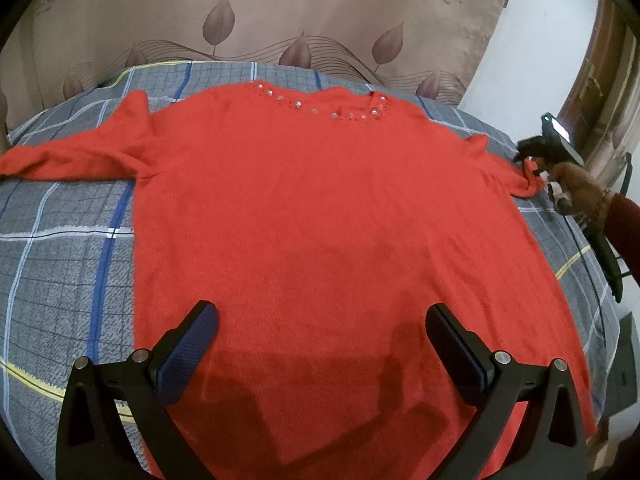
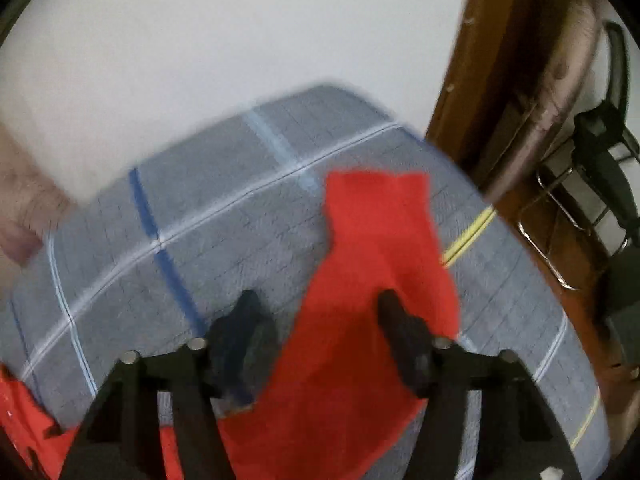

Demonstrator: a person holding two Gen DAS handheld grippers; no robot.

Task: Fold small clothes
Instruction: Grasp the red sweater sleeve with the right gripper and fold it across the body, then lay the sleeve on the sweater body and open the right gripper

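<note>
Sweater (image 1: 320, 208) flat; left gripper (image 1: 320, 344) open above hem; right gripper (image 2: 316, 320) open astride sleeve (image 2: 376, 248).

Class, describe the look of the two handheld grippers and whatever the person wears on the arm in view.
Left gripper: black angular frame, silver rivets, two fingers with blue textured pads. Right gripper: the same black frame and rivets, blurred. The person's right arm shows a dark red sleeve and a bracelet.

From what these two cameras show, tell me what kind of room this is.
Most likely a bedroom in a home. A red sweater lies spread flat on what looks like a bed under a grey checked bedspread, a leaf-print cloth hangs behind it, and a brown wooden door frame stands beside a plain white wall.
</note>
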